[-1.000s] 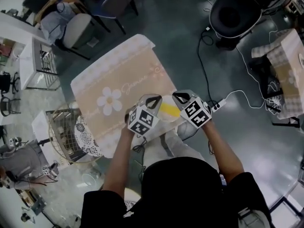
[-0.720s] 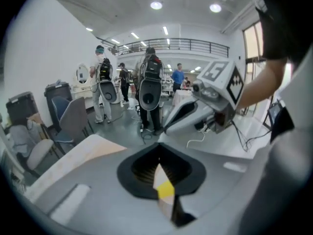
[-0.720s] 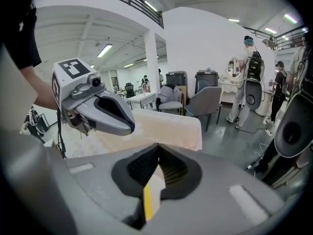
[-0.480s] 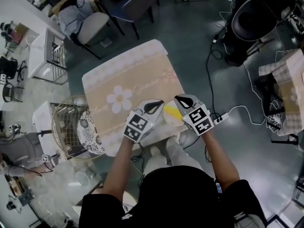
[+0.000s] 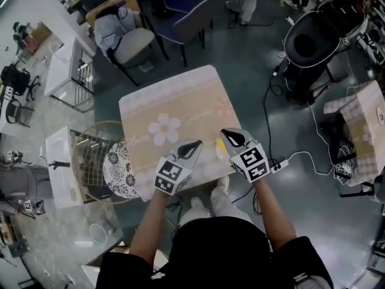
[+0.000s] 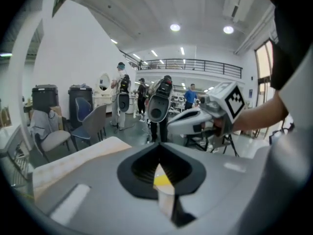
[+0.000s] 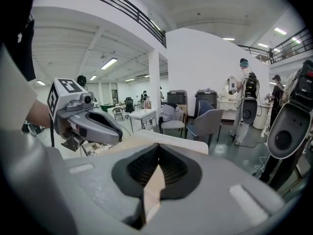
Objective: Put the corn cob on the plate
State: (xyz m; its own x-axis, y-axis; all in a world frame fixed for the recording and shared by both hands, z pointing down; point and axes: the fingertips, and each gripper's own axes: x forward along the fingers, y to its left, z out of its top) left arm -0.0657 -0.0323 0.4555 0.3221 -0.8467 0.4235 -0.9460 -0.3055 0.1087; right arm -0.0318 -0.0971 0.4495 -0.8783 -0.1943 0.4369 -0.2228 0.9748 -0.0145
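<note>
Head view: a square table under a beige cloth printed with a white daisy [image 5: 171, 122] stands on a dark grey floor [image 5: 240, 65]. The left gripper [image 5: 194, 146] and the right gripper [image 5: 228, 135] hang side by side over the table's near edge, each in a bare-armed hand, tips pointing away from the person. The corn cob [image 5: 218, 153] is a short pale-yellow piece lying on the cloth between the two grippers, just beside the right one, which partly covers it. Neither gripper touches it. A plate under it cannot be made out from here. Left of the table, a round black-and-white floral dish [image 5: 120, 168] sits in a round wire basket [image 5: 87, 155]. A grey padded chair [image 5: 129, 41] and a blue chair [image 5: 183, 8] stand beyond the far edge. A white power strip on a cable [image 5: 280, 164] lies on the floor to the right. Left gripper view: the jaws are closed together with nothing clamped. A sliver of yellow shows through the slit behind the tips, with the corn's colour but too little of it to read any shape. The right gripper's marker cube [image 6: 230, 98] is near at the right. Right gripper view: the jaws are likewise pressed together and empty, and only beige cloth shows through the slit. The left gripper shows at the left, level with this one and apart from it.
</note>
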